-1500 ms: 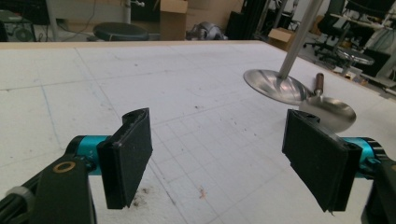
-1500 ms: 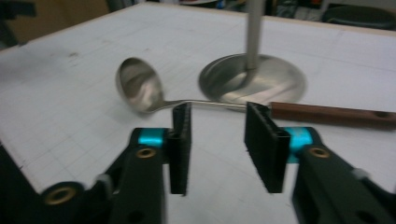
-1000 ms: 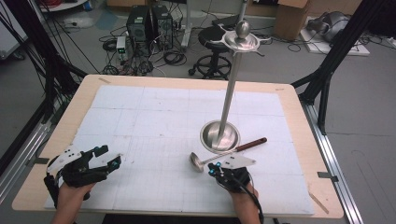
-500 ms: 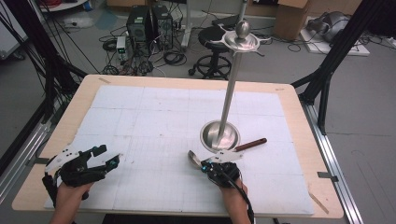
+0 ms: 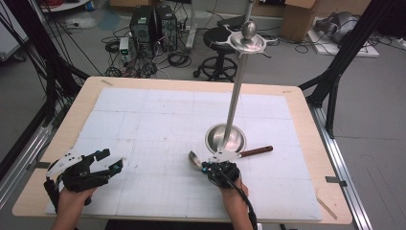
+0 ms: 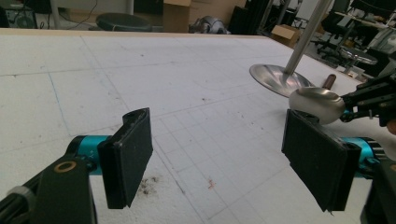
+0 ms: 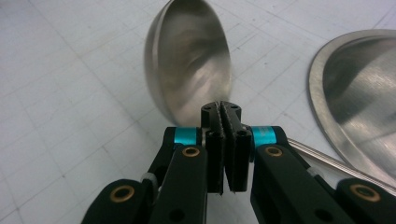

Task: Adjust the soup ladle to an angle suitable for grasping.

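A steel ladle (image 5: pixel 194 159) with a brown wooden handle (image 5: pixel 256 151) lies low over the white mat, just in front of the round base of a tall metal stand (image 5: pixel 225 138). My right gripper (image 5: pixel 207 165) is shut on the ladle's thin stem right behind the bowl. In the right gripper view the jaws (image 7: pixel 222 109) are pressed together, with the bowl (image 7: pixel 189 79) just beyond and the stem (image 7: pixel 327 158) running off to the right. My left gripper (image 5: pixel 111 159) rests open near the front left, nothing between its pads (image 6: pixel 128 156). Its view shows the bowl (image 6: pixel 317 105) off to the right.
The stand's pole (image 5: pixel 237 96) rises to a disc with hooks at the top (image 5: pixel 248 40). Its dish-like base (image 7: pixel 359 93) sits close to the right of the ladle bowl. White gridded foam (image 5: pixel 158 120) covers the wooden table; stools, boxes and cables lie beyond the far edge.
My right hand has slid a little to the left along the front of the stand's base, and the ladle bowl has shifted left with it. The left hand has stayed put.
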`<action>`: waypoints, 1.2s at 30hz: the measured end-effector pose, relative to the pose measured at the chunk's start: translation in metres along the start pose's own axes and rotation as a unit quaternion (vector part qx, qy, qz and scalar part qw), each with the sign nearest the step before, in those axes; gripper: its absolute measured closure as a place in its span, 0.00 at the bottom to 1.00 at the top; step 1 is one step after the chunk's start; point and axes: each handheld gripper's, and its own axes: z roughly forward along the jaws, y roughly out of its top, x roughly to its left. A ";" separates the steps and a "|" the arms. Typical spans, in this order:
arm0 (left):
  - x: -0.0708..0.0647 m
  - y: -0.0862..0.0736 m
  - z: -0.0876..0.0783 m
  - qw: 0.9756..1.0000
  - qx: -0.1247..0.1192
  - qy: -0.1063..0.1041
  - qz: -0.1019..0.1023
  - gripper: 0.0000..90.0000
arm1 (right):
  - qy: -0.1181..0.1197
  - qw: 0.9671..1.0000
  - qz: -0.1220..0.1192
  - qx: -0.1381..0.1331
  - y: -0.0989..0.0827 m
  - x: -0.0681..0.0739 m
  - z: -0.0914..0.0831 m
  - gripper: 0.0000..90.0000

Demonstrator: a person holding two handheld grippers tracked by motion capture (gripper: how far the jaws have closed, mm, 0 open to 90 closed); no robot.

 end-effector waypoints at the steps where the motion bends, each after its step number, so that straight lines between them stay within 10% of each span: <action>1: 0.000 0.000 0.000 1.000 -0.001 0.000 -0.001 0.28 | 0.000 1.000 0.002 -0.008 -0.001 -0.003 -0.005 0.97; 7: 0.000 0.000 0.000 1.000 0.000 0.000 -0.002 0.29 | -0.059 0.995 0.063 -0.051 -0.018 -0.048 -0.055 0.97; 11: 0.001 -0.001 0.000 1.000 0.005 0.000 0.004 0.29 | -0.135 0.984 0.094 -0.073 -0.029 -0.096 -0.090 0.97; 19: 0.009 -0.005 -0.001 1.000 0.002 0.022 -0.013 0.29 | -0.195 0.968 0.138 -0.071 -0.060 -0.154 -0.110 0.97; 36: 0.012 -0.010 -0.006 0.999 0.014 0.046 -0.009 0.30 | -0.173 0.973 0.148 -0.033 -0.066 -0.187 -0.082 0.97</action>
